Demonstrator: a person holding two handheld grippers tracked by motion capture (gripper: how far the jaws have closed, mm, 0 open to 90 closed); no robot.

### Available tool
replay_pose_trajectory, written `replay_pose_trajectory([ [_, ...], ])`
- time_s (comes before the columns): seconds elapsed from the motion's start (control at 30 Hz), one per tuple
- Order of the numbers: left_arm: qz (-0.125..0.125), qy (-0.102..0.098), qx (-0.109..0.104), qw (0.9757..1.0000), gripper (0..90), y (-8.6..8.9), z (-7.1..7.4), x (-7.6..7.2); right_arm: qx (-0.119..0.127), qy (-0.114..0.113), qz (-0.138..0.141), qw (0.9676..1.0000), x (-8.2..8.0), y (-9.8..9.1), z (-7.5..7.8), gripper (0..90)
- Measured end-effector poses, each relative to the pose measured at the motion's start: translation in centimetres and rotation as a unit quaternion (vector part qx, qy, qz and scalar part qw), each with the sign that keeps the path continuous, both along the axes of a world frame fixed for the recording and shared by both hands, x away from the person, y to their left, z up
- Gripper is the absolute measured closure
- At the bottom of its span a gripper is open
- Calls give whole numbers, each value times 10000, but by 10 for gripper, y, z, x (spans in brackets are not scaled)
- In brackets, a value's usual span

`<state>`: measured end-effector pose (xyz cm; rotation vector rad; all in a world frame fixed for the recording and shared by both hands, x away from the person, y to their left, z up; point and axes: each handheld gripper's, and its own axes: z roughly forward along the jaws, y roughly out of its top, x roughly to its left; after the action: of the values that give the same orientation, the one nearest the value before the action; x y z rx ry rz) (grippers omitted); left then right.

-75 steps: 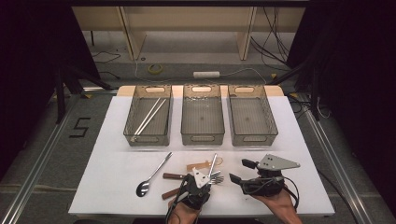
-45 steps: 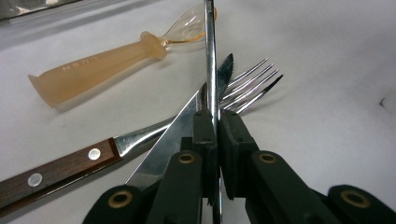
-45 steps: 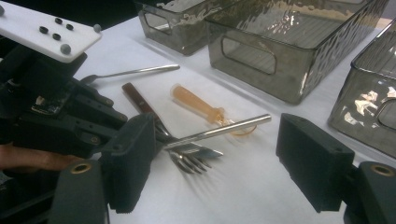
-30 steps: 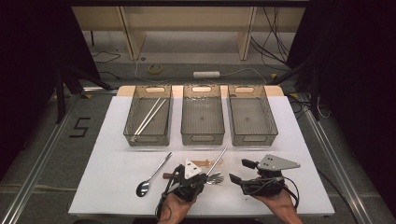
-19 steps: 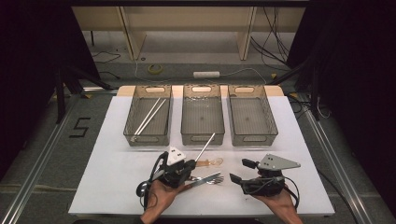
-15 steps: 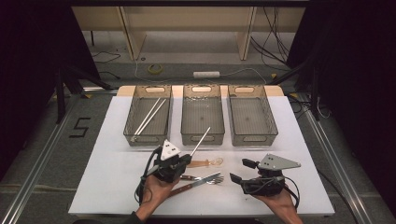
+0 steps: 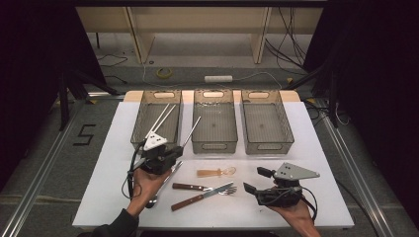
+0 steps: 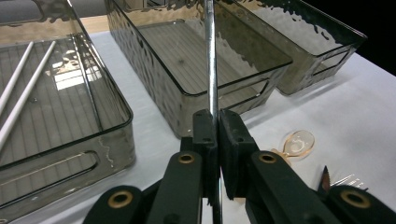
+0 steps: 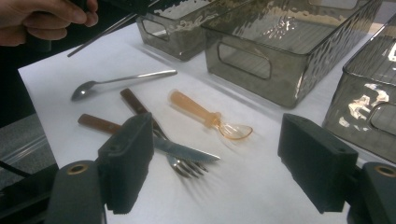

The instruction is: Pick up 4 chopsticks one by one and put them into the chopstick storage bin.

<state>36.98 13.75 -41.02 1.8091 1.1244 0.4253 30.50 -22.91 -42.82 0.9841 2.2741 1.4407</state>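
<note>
My left gripper (image 7: 179,149) is shut on a thin metal stick (image 7: 192,129) and holds it above the table, in front of the left bin (image 7: 140,118). The stick (image 8: 210,56) rises from between the closed pads (image 8: 205,133) and points toward the gap between the left bin and the middle bin (image 7: 213,144). Two white sticks (image 7: 163,116) lie in the left bin. At the front right my right gripper (image 7: 256,180) rests open, with nothing between its jaws (image 9: 219,163). It faces a wooden-handled knife (image 9: 154,142) and fork (image 9: 140,109).
On the white table (image 7: 108,187) lie a metal spoon (image 9: 116,80), an orange plastic spoon (image 7: 215,172), the knife (image 7: 197,197) and the fork (image 7: 195,187). The right bin (image 7: 267,145) holds nothing. Dark floor surrounds the table.
My left gripper has carried the metal stick up and to the left, from the cutlery pile to the front of the left bin. The right gripper has stayed put.
</note>
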Motion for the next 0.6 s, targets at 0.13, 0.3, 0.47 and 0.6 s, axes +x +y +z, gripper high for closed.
replay_pose_trajectory([
  [0.13, 49, -51, -24, 10000, 850, 5, 3, 6, 2, -12, -35, 10000, 0, 0, 0, 248],
  [0.3, 134, -103, -56, 9998, 849, 14, 12, 17, 25, -14, -63, 10000, 0, 0, 0, 235],
  [0.47, 201, -142, 15, 9997, 850, 19, 20, 29, 49, 4, -85, 10000, 1, -1, 0, 225],
  [0.6, 249, -176, 20, 9995, 850, 23, 25, 41, 45, 2, -70, 10000, 0, 0, 0, 225],
])
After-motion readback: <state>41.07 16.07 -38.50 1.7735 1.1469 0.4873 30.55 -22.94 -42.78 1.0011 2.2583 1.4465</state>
